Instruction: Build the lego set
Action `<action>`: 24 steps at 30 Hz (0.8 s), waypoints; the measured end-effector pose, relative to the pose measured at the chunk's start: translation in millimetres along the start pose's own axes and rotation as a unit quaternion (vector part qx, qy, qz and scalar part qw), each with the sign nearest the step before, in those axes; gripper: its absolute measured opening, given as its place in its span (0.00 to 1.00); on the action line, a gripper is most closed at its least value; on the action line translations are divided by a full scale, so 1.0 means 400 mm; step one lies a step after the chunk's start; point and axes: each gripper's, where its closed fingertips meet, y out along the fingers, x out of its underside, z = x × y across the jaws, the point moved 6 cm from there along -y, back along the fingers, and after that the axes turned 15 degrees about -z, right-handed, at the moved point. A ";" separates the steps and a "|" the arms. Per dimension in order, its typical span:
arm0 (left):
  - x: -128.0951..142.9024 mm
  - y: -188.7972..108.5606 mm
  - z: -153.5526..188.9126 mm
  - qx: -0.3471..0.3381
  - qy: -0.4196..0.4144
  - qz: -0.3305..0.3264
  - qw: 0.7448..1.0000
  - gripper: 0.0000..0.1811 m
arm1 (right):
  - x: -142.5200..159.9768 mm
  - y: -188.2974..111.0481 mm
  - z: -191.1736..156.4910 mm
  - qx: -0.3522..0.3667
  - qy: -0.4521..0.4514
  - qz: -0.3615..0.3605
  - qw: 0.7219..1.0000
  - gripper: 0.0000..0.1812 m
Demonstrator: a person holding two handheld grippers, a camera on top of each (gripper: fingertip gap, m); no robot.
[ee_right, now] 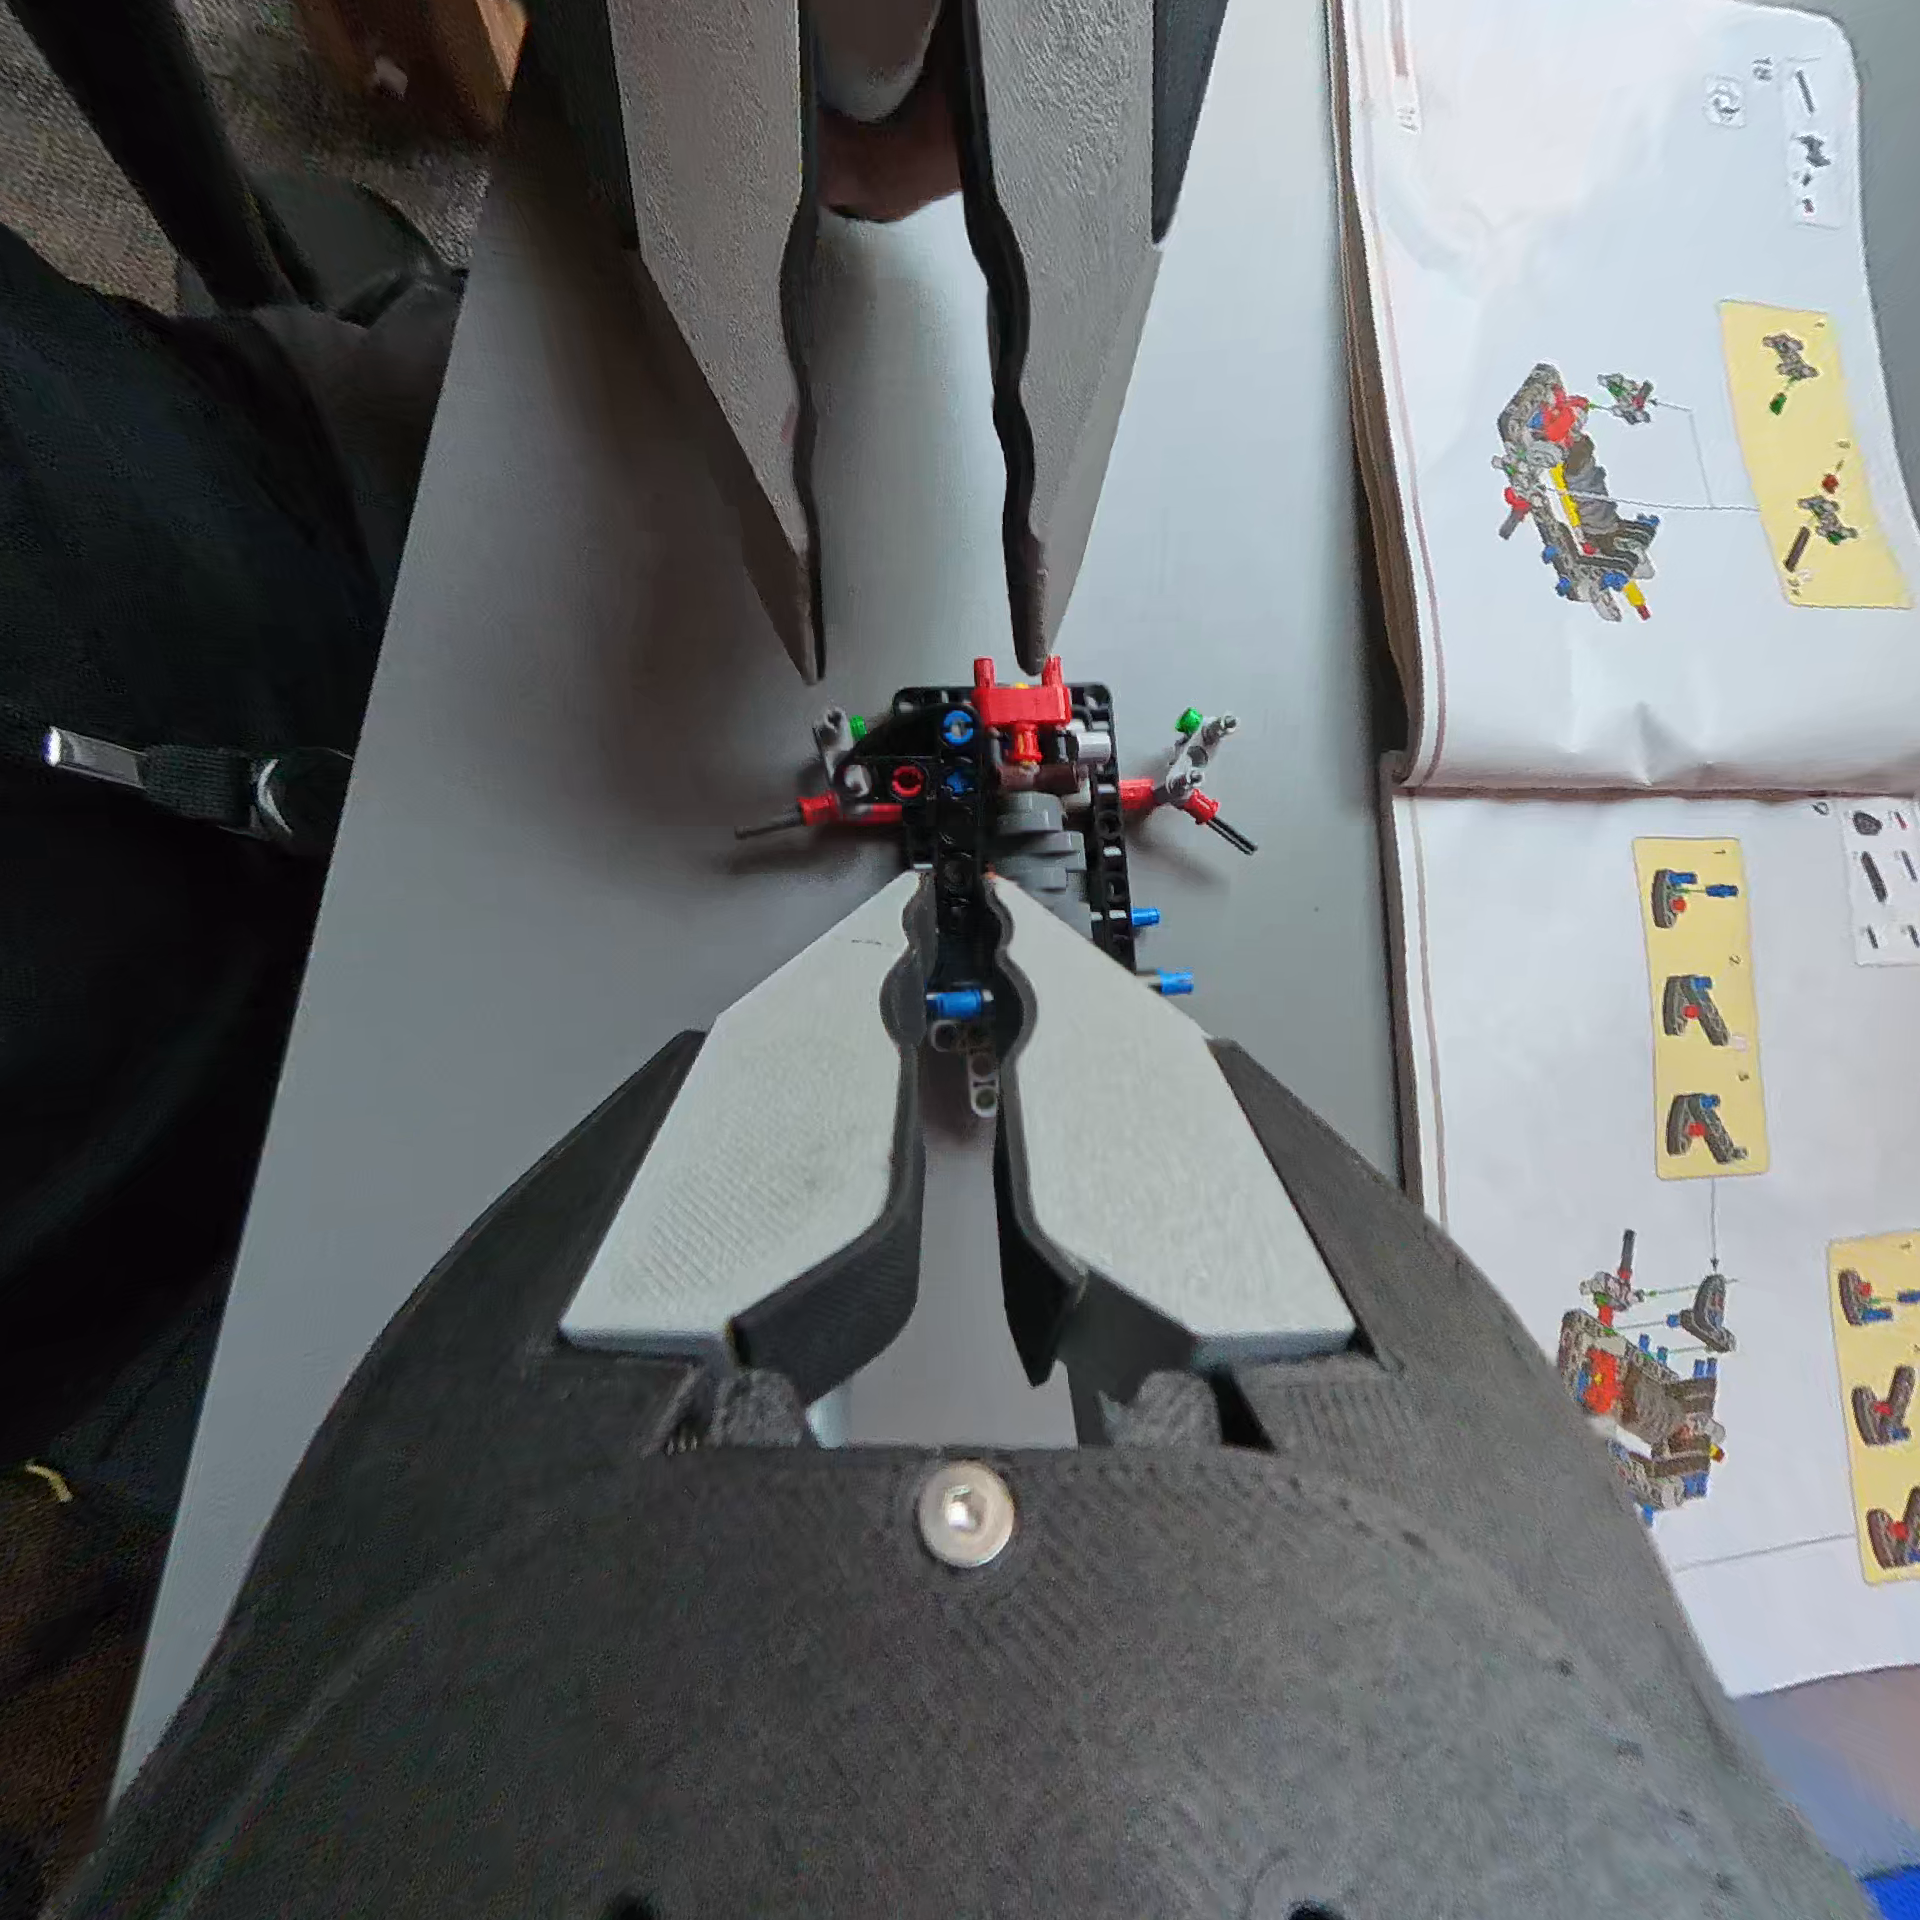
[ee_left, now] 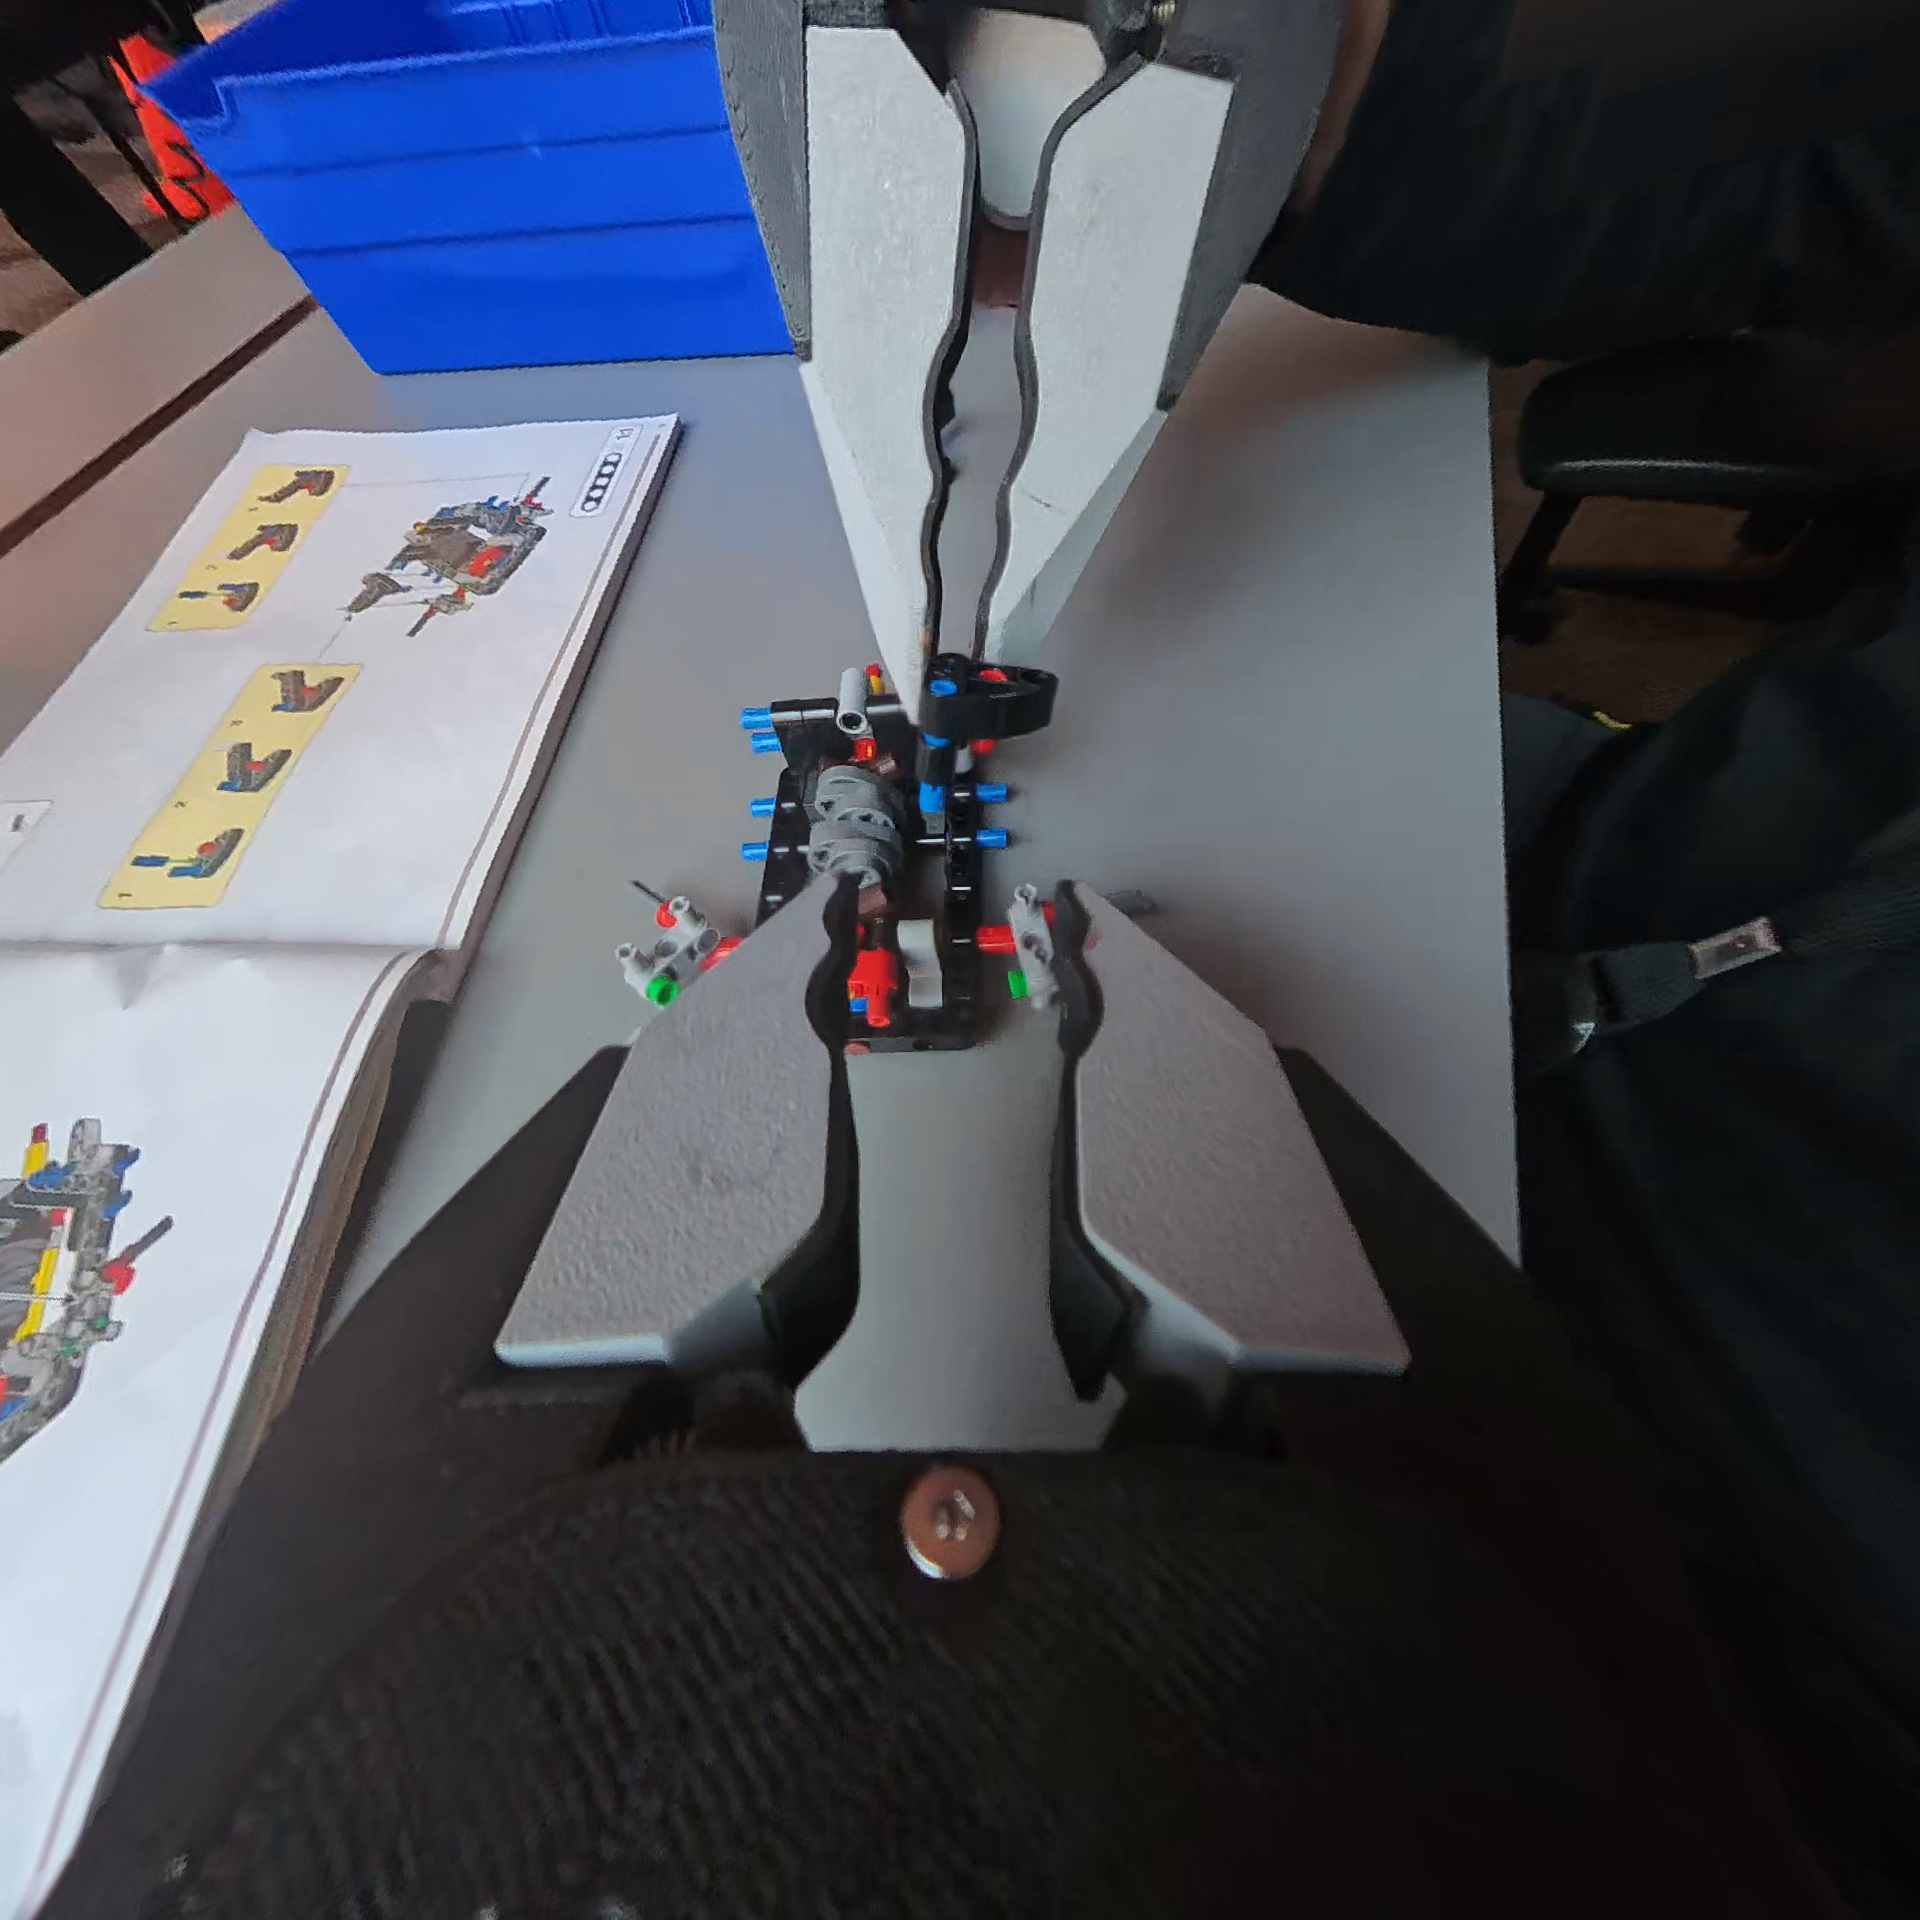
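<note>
A partly built Lego assembly [ee_left: 883, 821], a black frame with grey gears, blue pins and red parts, lies on the grey table [ee_left: 1299, 727]. It also shows in the right wrist view [ee_right: 1049, 831]. My right gripper [ee_right: 958, 883] is shut on a black angled beam [ee_right: 956, 831] with blue pins and holds it on top of the assembly's side. In the left wrist view it reaches in from the far side [ee_left: 956, 655], with the beam [ee_left: 997, 696] at its tips. My left gripper [ee_left: 951, 904] is open, its fingers on either side of the assembly's near end.
An open instruction booklet [ee_left: 312, 675] lies on the table to the left; in the right wrist view it is at the right [ee_right: 1662, 623]. A blue bin [ee_left: 499, 208] stands at the back. The table edge is close on the right, with a black chair [ee_left: 1662, 447] and a black bag [ee_left: 1714, 987] beyond it. One gripper's finger ends stand about 4 cm off the other's.
</note>
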 end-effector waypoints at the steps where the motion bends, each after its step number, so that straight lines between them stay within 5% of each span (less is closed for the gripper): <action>1: -0.001 -0.002 0.002 0.009 -0.008 0.004 1.000 0.20 | -0.010 0.002 -0.003 -0.003 0.001 0.001 1.000 0.02; 9: -0.001 0.028 0.021 0.015 -0.010 -0.010 1.000 0.18 | -0.026 0.052 -0.015 -0.007 -0.014 -0.051 0.999 0.02; 24: -0.013 0.052 0.017 0.003 -0.016 -0.012 1.000 0.12 | -0.006 0.065 -0.012 0.025 -0.021 -0.039 0.999 0.02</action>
